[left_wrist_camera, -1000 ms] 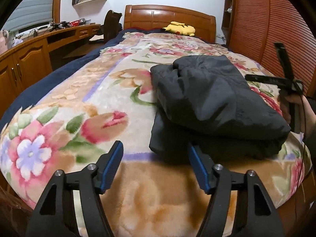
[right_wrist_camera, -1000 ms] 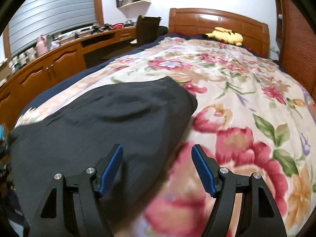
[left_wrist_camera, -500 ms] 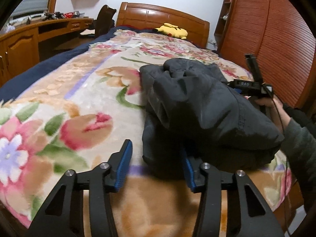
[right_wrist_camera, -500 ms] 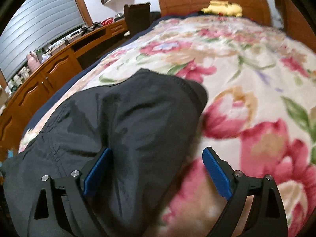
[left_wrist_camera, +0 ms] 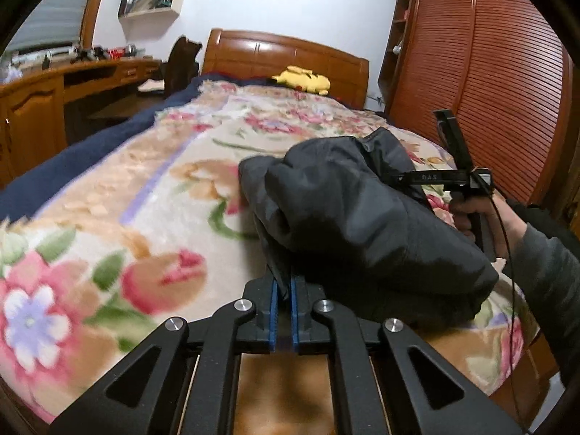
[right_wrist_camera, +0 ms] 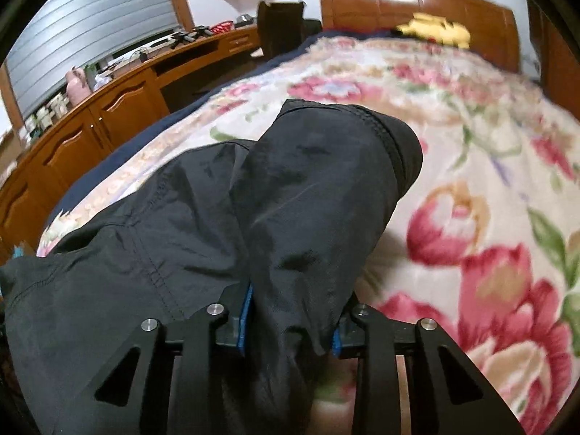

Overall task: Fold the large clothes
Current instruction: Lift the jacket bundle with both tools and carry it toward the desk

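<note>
Since the earlier frame, both tongs have been closed: the left tongs (left_wrist_camera: pixel 284 311) are clenched on the dark jacket's (left_wrist_camera: pixel 348 210) edge, the right tongs (right_wrist_camera: pixel 288 320) on a thick fold above the floral blanket (right_wrist_camera: pixel 489 188).

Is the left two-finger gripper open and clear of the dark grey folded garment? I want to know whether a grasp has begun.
No: the left two-finger gripper has its blue pads closed together, pinching an edge of the dark grey folded garment.

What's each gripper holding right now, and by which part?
Both hold the black garment. The left gripper is pinched on a thin fold at its near edge. The right gripper is clamped around a thick bunched fold at its near end.
</note>
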`<state>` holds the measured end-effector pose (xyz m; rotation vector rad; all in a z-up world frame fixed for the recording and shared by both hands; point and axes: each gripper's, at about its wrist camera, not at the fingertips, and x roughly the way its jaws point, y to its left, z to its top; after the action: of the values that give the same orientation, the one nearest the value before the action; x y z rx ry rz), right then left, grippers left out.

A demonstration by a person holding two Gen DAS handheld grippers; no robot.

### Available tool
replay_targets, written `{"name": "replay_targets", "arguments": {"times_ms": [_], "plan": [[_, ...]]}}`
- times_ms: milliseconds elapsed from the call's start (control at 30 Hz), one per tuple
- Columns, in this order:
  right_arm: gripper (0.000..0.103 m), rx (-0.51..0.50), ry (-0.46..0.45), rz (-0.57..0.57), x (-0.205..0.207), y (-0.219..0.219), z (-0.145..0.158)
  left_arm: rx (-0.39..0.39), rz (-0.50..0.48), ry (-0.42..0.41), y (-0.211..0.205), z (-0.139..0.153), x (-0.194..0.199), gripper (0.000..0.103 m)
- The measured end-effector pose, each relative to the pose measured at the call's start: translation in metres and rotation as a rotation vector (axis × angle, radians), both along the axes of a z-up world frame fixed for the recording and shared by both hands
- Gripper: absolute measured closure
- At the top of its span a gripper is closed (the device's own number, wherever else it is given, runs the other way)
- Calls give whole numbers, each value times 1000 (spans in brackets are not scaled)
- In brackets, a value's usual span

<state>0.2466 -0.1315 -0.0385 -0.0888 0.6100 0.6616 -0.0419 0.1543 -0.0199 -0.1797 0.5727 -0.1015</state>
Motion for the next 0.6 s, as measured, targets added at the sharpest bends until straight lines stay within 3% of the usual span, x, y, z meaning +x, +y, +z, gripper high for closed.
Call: {"name": "replay_targets", "arguments": {"times_ms": [300,600], "plan": [[73,8,-105,62,-29,73,24,36,113,-43,80,19,-15,97],[74,-3,-134,214,-12,226,38,93,296,-58,198,31,-43,97]]}}
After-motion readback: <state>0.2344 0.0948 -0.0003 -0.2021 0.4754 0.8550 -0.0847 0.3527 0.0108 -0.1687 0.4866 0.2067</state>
